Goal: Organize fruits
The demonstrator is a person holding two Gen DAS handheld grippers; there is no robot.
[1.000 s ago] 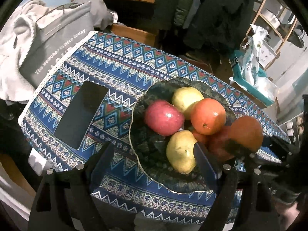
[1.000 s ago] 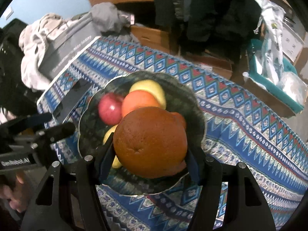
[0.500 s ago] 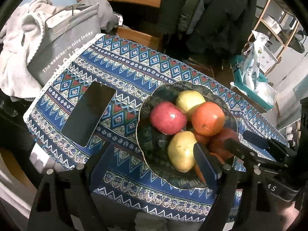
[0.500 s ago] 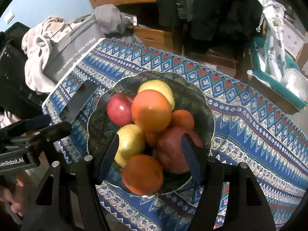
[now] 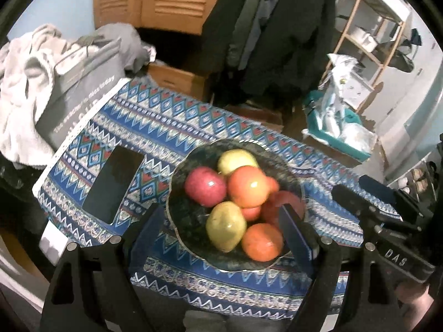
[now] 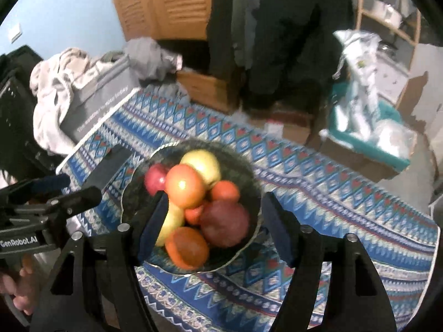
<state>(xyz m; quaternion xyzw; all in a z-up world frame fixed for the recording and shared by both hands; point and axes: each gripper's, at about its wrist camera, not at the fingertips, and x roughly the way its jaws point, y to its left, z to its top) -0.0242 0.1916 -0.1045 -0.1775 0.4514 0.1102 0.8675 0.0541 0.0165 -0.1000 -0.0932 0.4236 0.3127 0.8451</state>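
Centrally in both views, the dark scalloped bowl (image 5: pixel 191 249) sits on the patterned tablecloth (image 5: pixel 171 127), piled with apples and oranges; the nearest orange (image 6: pixel 187 247) lies at its lower rim. Left gripper (image 5: pixel 221 229) and right gripper (image 6: pixel 214 225) both gape wide, empty, at the bottom of their frames. A black phone (image 5: pixel 113 184) lies left of the bowl.

We see glossy, smooth-skinned fruit (image 5: pixel 245 191) in a dark, glazed-looking bowl (image 5: pixel 182 215) ahead of both grippers, on a matt woven cloth (image 5: pixel 171 127); beyond it, slatted wooden doors (image 5: pixel 166 0).
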